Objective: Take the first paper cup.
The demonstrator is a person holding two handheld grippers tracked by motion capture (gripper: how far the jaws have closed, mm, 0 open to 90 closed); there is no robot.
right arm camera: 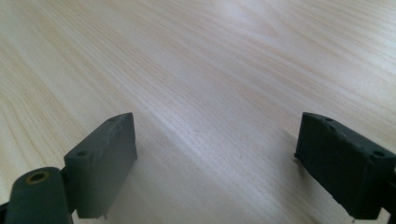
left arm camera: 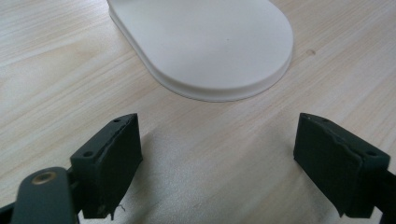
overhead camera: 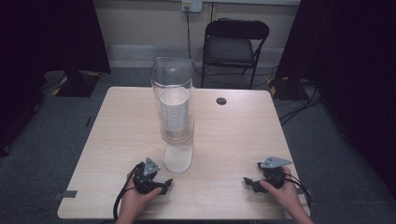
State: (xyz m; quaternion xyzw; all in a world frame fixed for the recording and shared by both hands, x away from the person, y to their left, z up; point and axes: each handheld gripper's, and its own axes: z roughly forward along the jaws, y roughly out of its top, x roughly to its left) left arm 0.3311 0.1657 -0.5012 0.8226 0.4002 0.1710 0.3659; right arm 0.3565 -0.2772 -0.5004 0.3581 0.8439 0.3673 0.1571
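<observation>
both tongs — left tongs (overhead camera: pixel 164 183), right tongs (overhead camera: pixel 247 181) — rest spread and empty on the table (overhead camera: pixel 233 135); risk: a sideways knock from the left one may topple the tall cup dispenser (overhead camera: pixel 173 100).

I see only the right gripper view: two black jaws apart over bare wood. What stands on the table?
Observer: A clear cup dispenser with a stack of white cups inside stands mid-table.
Operator: Where is the left gripper?
Observer: The left gripper rests at the near edge, just before the dispenser's white base, jaws open.
Operator: Anything else on the tabletop?
Observer: A small dark round cap sits in the table, beyond and right of the dispenser.
</observation>
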